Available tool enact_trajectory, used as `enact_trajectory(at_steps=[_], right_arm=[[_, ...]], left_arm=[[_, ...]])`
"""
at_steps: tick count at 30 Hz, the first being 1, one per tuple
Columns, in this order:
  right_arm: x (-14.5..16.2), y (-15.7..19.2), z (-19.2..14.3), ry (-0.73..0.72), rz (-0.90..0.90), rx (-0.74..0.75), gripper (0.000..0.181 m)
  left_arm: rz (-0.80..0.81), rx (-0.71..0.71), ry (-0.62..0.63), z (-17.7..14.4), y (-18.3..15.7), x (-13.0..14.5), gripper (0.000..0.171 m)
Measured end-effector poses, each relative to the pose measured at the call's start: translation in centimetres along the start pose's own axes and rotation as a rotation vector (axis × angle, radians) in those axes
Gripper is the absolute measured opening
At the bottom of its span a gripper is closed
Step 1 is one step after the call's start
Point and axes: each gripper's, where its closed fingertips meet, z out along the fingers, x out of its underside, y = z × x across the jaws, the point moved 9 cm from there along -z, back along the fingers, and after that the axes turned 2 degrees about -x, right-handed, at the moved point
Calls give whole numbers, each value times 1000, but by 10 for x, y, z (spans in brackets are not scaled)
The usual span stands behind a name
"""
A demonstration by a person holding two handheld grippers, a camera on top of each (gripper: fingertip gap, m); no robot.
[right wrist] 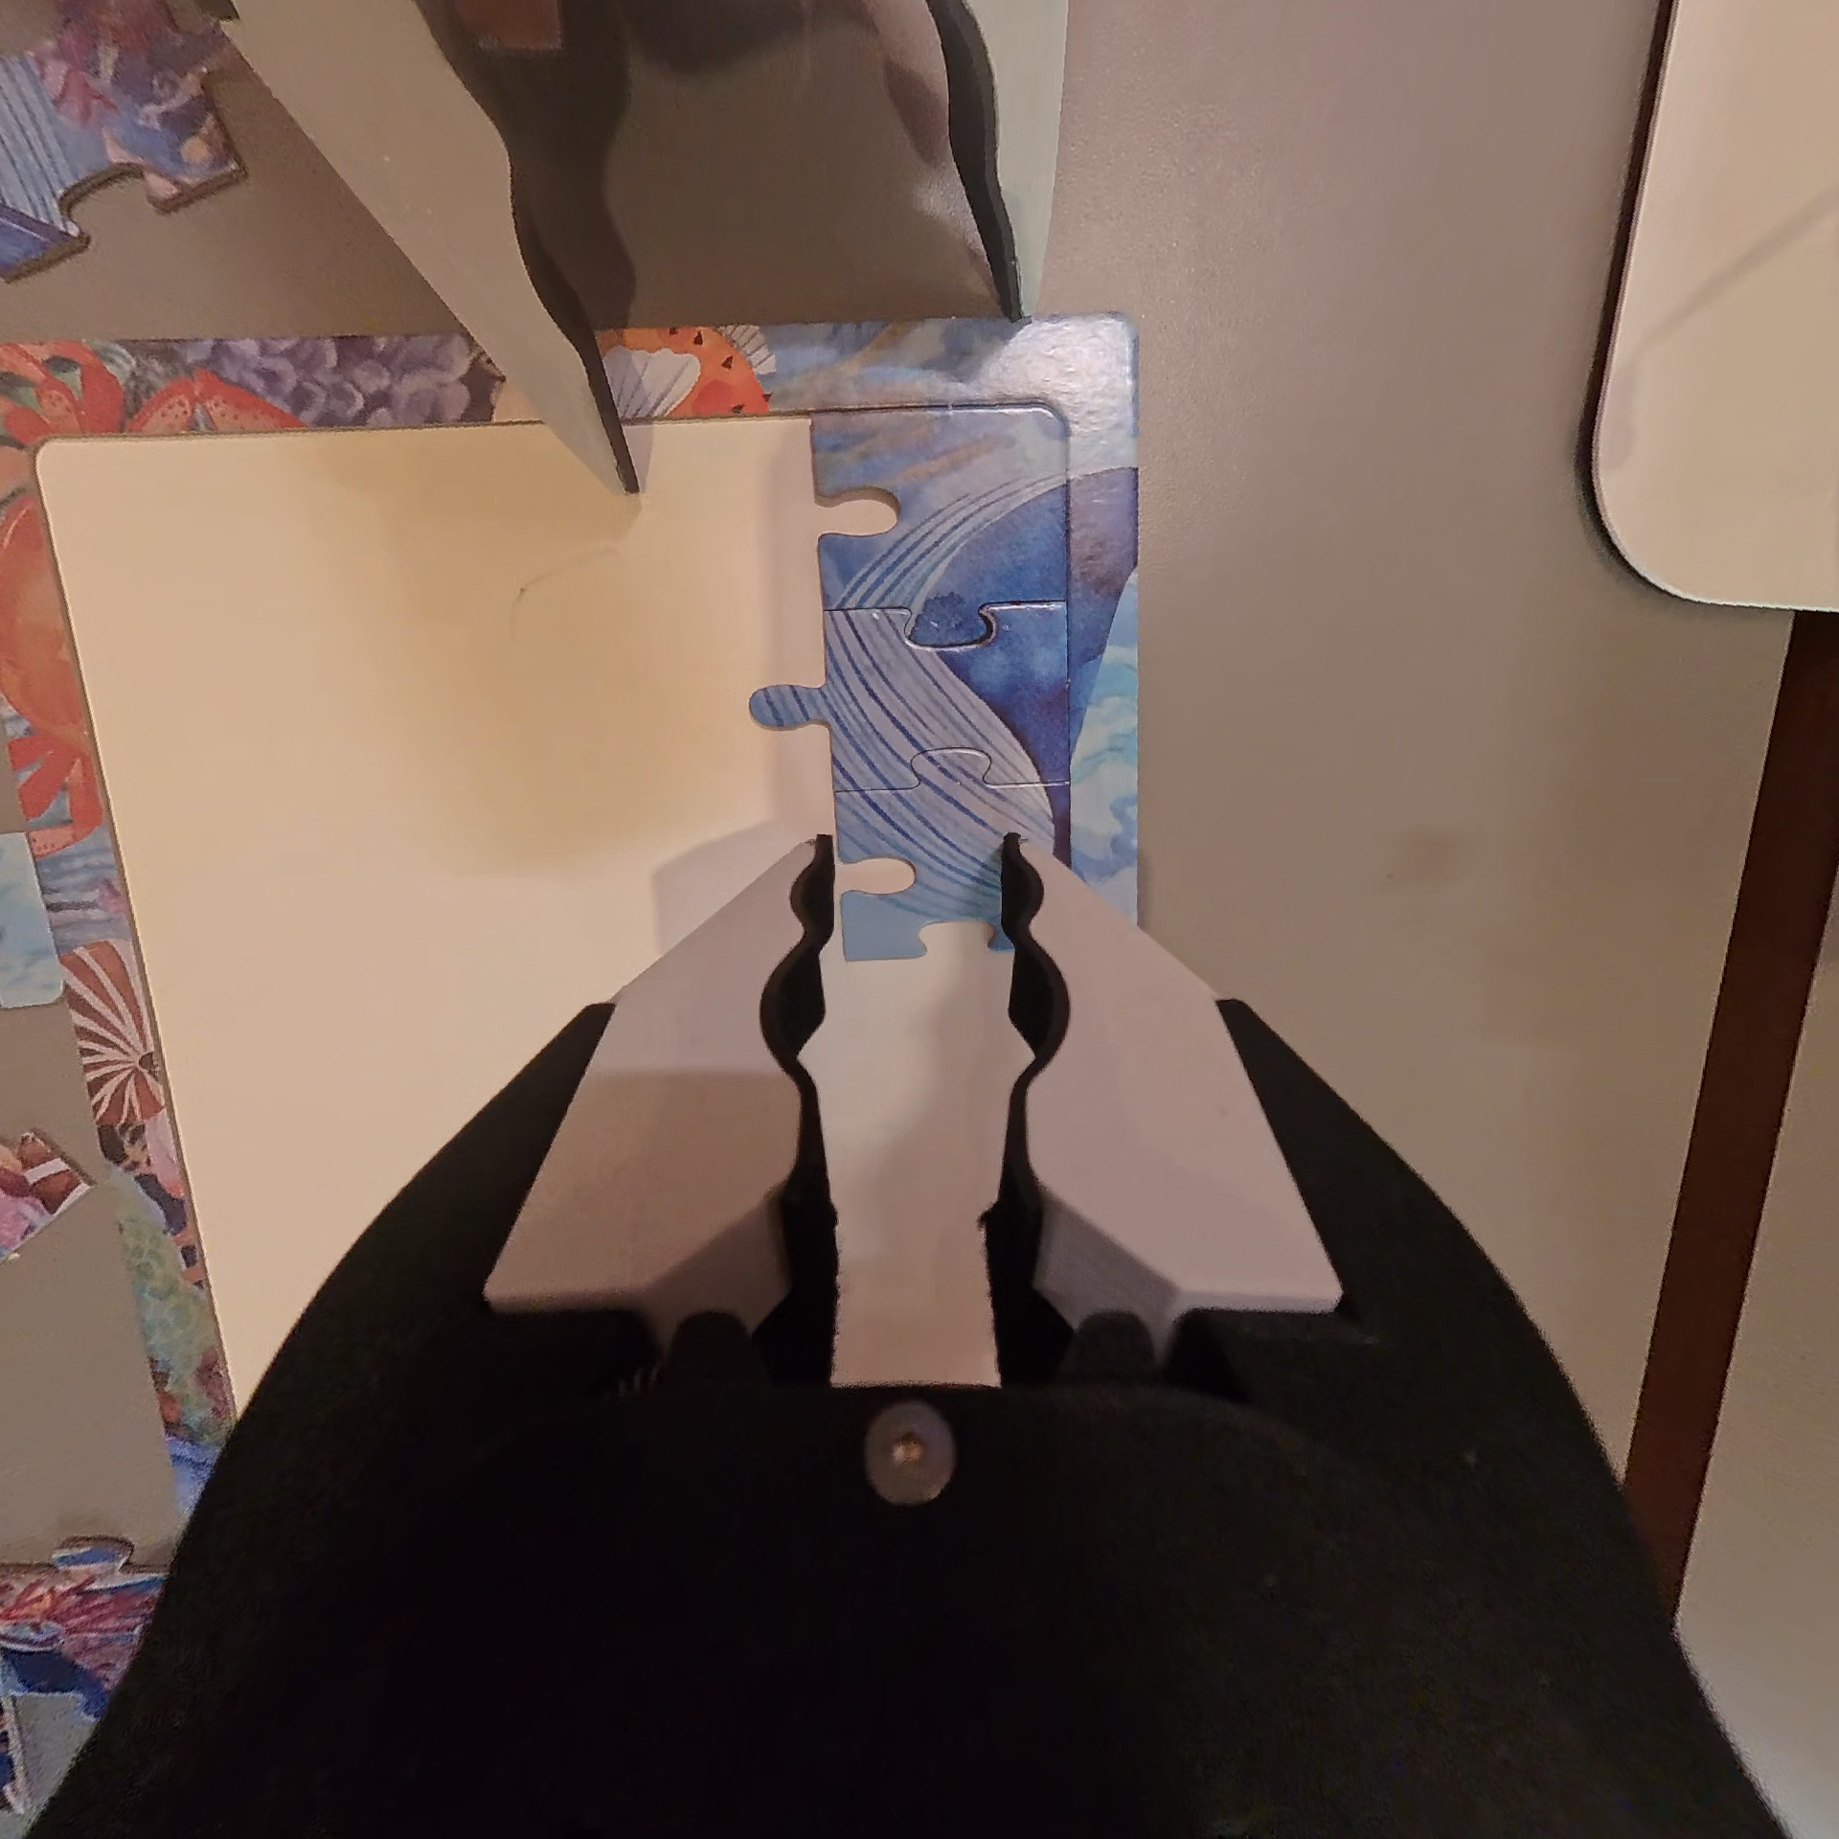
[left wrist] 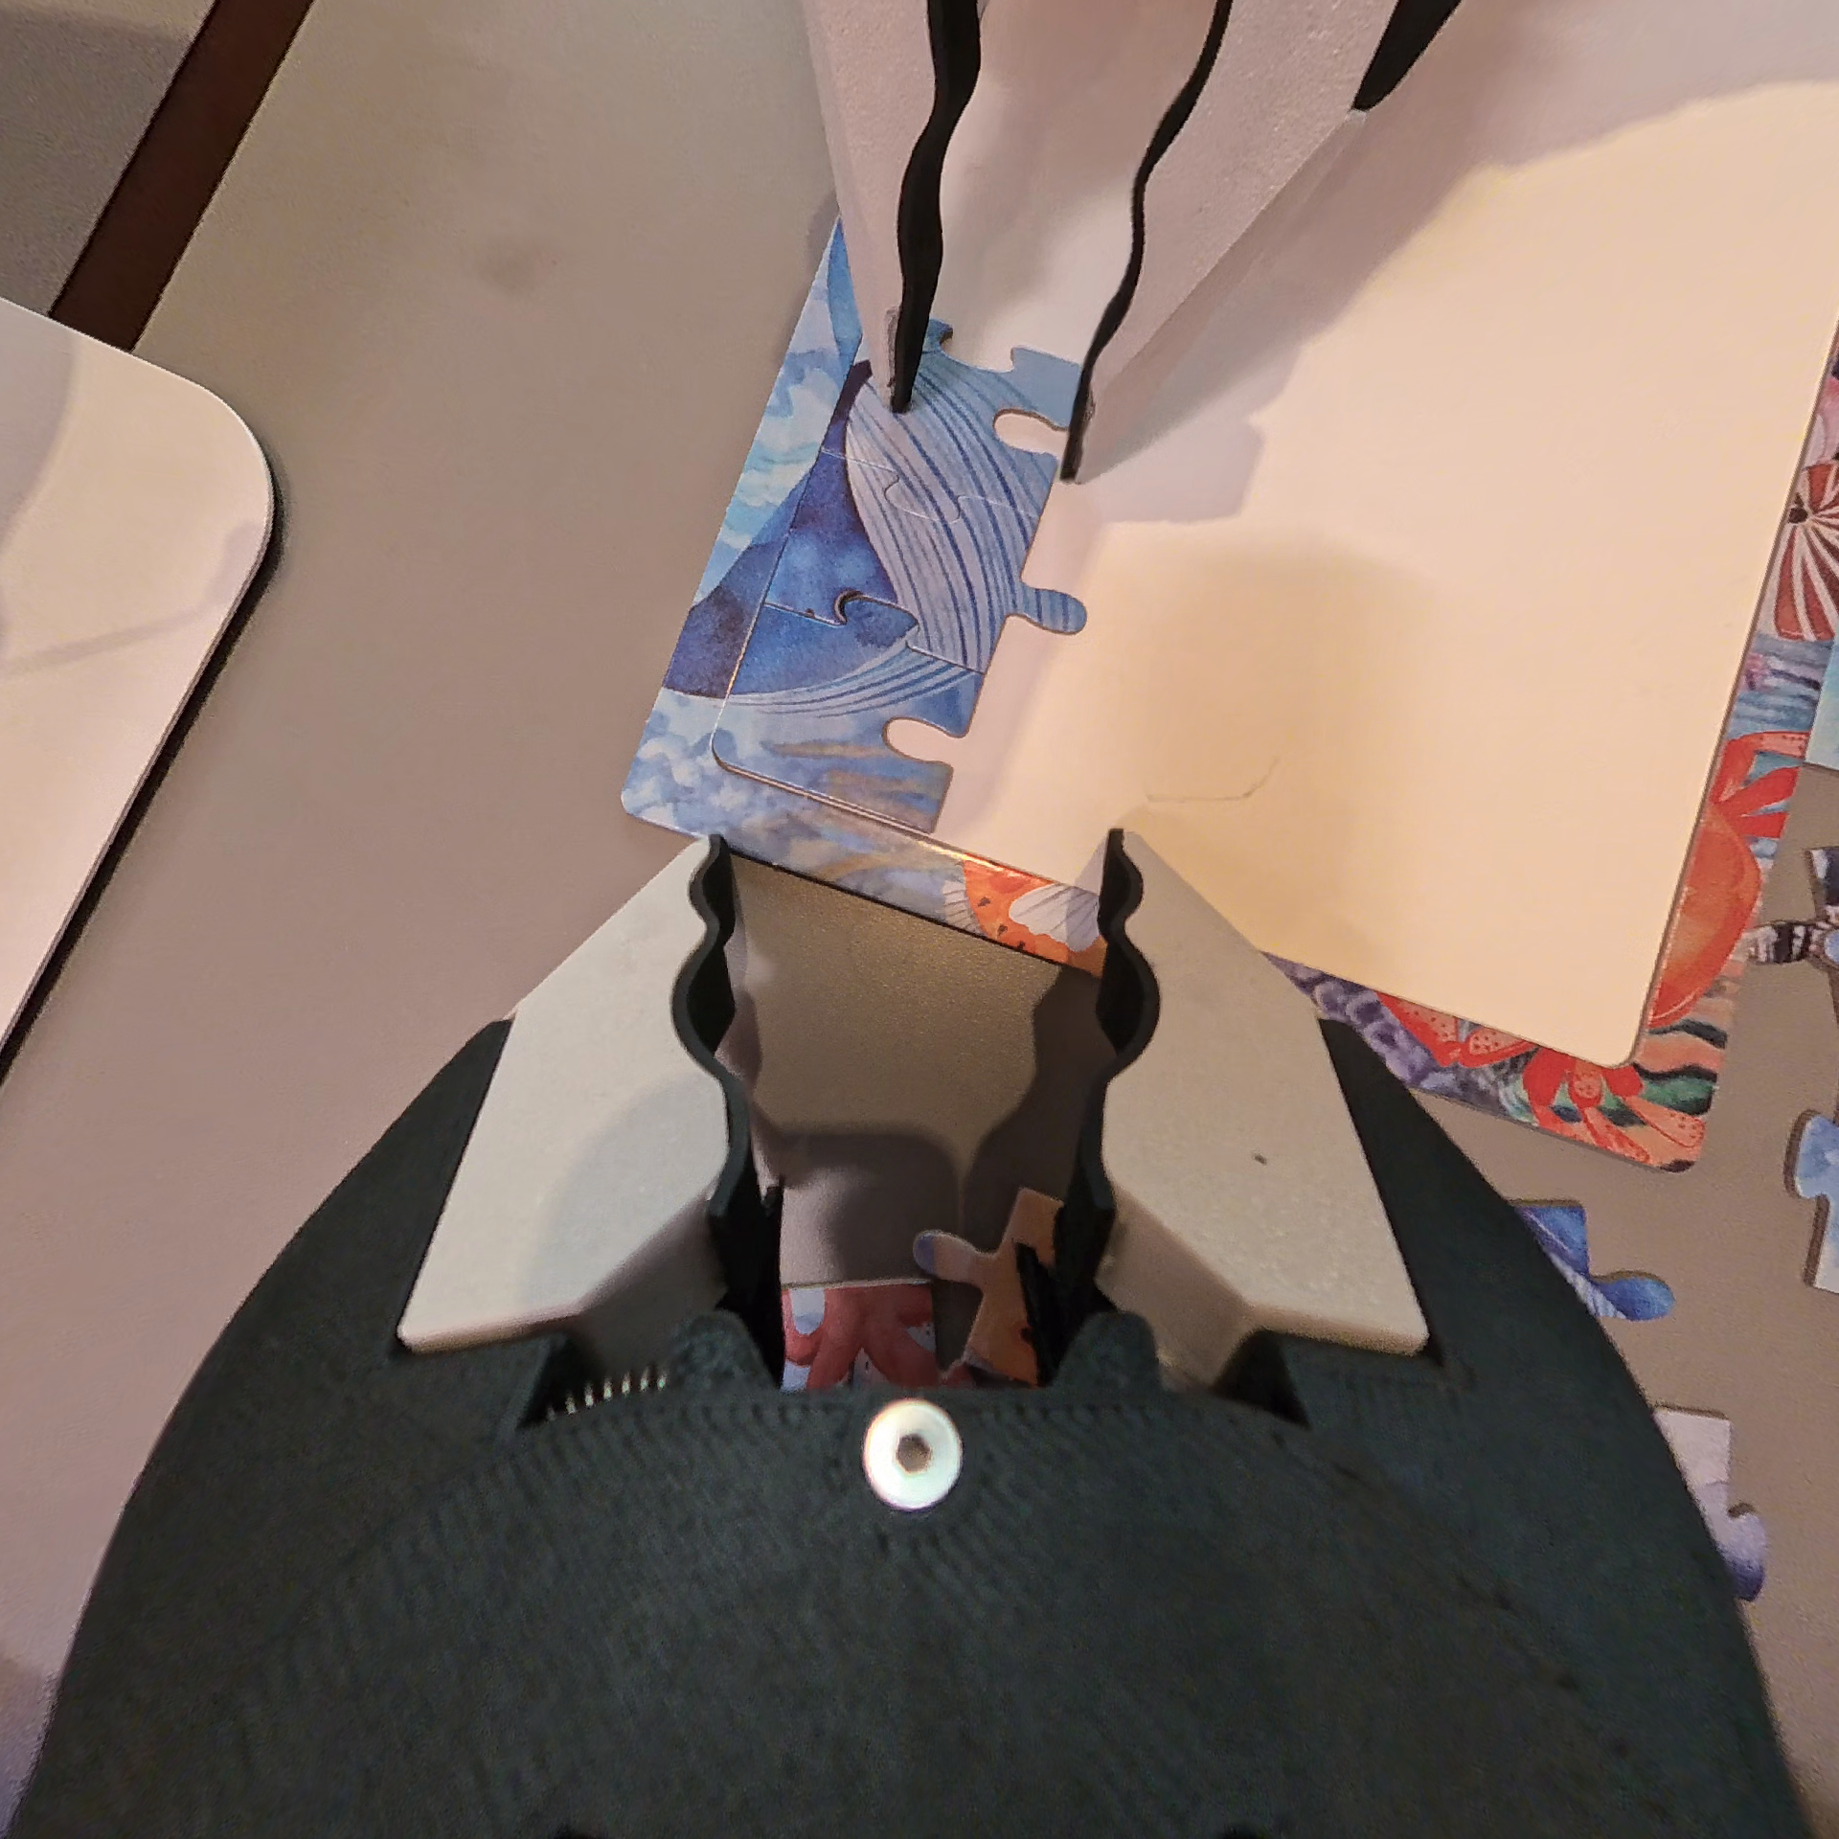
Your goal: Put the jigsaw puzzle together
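Grey table, cardboard jigsaw tray with colourful sea-life border and cream recess, three joined blue whale pieces seated along its edge, right claw parted and empty over the nearest piece, left claw parted and empty at the tray's border, loose pieces beside the tray

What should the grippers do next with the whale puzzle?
Probably fetch another piece. Only a column of three whale pieces sits in the tray, and the rest of it is bare. Both the left hand-held gripper and the right hand-held gripper are open and empty, so the left one could reach for a loose piece beside the tray.
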Motion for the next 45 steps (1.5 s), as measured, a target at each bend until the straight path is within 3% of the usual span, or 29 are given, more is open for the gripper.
enact_trajectory(at_steps=[7, 17, 21, 23, 25, 26, 29, 37, 41, 45], right_arm=[[3, -3, -4, -35, 30, -15, 28], [-5, -6, 7, -114, 92, -33, 0], [-6, -5, 5, -95, 96, -4, 1], [0, -7, -4, -113, 148, 17, 10], [10, -6, -14, -124, 221, 11, 24], [15, -5, -17, -119, 248, 1, 26], [27, 1, -16, -96, 295, -1, 26], [20, 7, -3, -124, 301, 9, 11], [23, 5, -14, -117, 317, 23, 22], [31, 16, -51, -146, 303, 81, 35]], left_arm=[[-26, 11, -66, -11, 1, -11, 64], [-70, -2, -68, 9, 4, -12, 22], [-54, -20, -46, 6, 4, -12, 31], [-63, -40, -70, -1, 8, -13, 34], [-111, -53, -79, -6, 15, -12, 44], [-136, -54, -68, -6, 18, -10, 53], [-208, -37, -37, -4, 24, -3, 58], [-213, -38, -29, 3, 18, -5, 54], [-220, -24, -45, -1, 20, -5, 54], [-204, -46, -60, -10, 22, -7, 54]])
